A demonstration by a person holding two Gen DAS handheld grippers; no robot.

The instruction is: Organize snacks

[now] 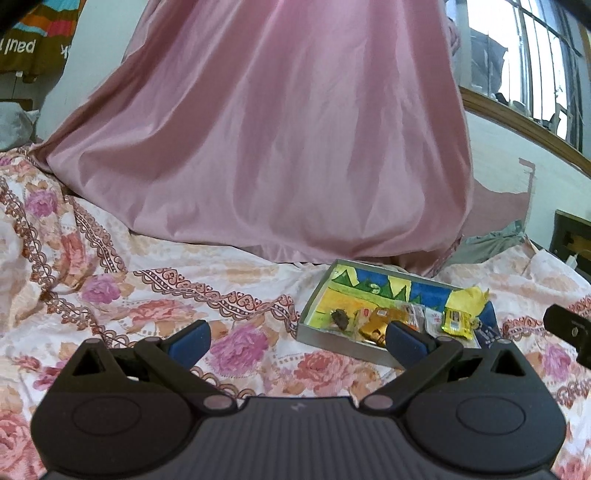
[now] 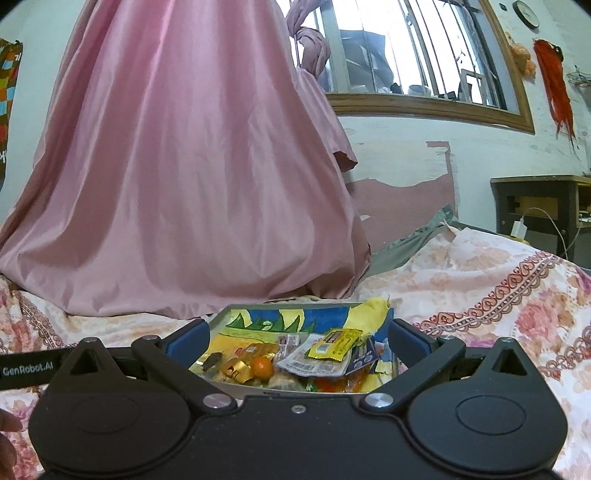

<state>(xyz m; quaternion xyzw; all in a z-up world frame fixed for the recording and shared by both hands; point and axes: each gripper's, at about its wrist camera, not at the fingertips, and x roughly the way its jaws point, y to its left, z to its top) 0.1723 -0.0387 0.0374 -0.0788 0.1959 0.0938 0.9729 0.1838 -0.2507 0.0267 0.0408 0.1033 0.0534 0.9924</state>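
Snacks (image 2: 295, 360) lie heaped in a shallow painted tray (image 2: 258, 317) on the bed (image 2: 498, 295) — directly ahead between the right gripper (image 2: 295, 338) fingers, spread wide and empty. The left gripper (image 1: 297, 338), equally apart, hovers beside it — tray past its right finger. Crinkly wrappers, one small orange fruit (image 2: 263, 367).

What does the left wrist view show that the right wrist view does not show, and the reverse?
Only the left wrist view shows the striped bag hanging at upper left. Only the right wrist view shows the wall clock, the dark side table and a small orange fruit. Both show the pink curtain, the floral bedsheet and the painted tray of snacks.
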